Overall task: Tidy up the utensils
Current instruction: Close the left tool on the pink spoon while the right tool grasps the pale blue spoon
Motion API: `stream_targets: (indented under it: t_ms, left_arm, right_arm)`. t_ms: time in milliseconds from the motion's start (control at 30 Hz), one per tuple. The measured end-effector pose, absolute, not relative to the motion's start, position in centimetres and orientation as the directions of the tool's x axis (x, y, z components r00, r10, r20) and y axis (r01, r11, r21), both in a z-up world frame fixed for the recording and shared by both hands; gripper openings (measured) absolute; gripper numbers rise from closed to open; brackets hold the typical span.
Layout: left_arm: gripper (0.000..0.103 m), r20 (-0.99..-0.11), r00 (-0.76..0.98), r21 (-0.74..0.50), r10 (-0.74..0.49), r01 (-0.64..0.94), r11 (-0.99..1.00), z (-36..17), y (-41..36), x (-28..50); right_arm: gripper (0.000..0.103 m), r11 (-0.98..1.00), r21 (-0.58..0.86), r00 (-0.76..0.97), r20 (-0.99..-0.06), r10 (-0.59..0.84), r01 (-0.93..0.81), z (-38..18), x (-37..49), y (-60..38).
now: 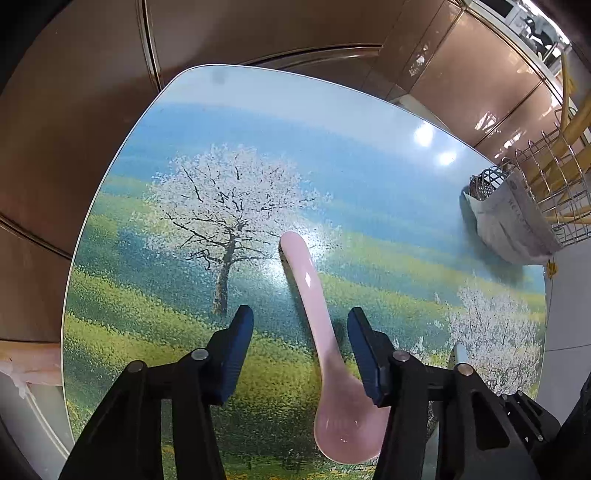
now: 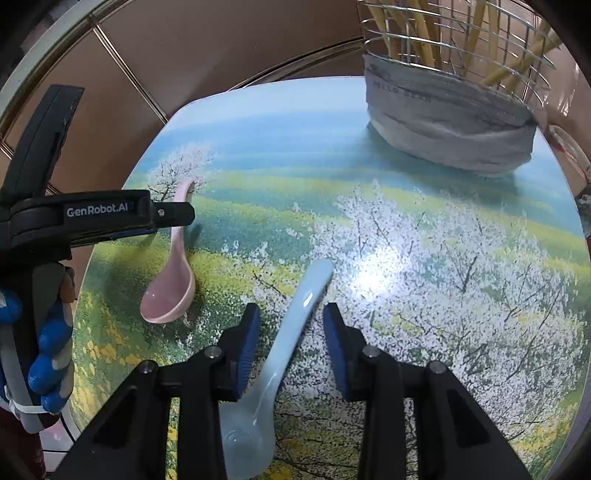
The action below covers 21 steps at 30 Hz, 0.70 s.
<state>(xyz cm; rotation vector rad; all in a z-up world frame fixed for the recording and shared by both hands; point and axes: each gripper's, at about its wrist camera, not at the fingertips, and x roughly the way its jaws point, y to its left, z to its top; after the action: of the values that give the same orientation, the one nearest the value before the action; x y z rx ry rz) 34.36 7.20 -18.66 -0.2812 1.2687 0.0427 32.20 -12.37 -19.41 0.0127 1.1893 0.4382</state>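
1. Utensils are the job, and the table (image 2: 480, 295), printed with blossoming trees and fields, carries them; two spoons lie loose on it.
2. At the table's far right corner stands a wire basket (image 2: 454, 44) wrapped in grey cloth (image 2: 443, 122), already holding yellow chopsticks (image 2: 424, 33); I judge it the place the spoons go.
3. The right gripper (image 2: 291, 325) points down over the pale blue spoon (image 2: 291, 332) near the table's middle; its jaws straddle the handle with gaps on both sides, so nothing is gripped.
4. The left gripper (image 1: 299, 325) hangs over the pink spoon (image 1: 314, 314) nearer the left edge; the handle lies between its half-open jaws, close to the right pad (image 1: 365, 354), not clamped.
5. Neither spoon is lifted: by my reading the sorting is early, with both grasps and both trips to the basket left.
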Motion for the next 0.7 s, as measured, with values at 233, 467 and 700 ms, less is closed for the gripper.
stream_targets:
  t_ms: [233,467,700]
  left_arm:
    - [0.028,-0.951,0.293,-0.152,-0.098,-0.168,0.974,-18.8,5.7,35.3]
    - [0.014,-0.932,0.298,-0.266,-0.207,-0.177,0.948,-19.0,6.5,34.9]
    - [0.011,-0.893,0.368,-0.337,-0.259,-0.163,0.927,-18.6,7.5,32.8]
  right_arm:
    - [0.017,0.921,0.218,0.298,-0.900,0.318,-0.324,-19.6,32.2,-10.9]
    - [0.010,0.904,0.303,0.280,-0.878,0.387,-0.300,-20.5,31.9,-12.1]
    - [0.010,0.890,0.333,0.313,-0.848,0.427,-0.311,-20.0,30.5,-13.6]
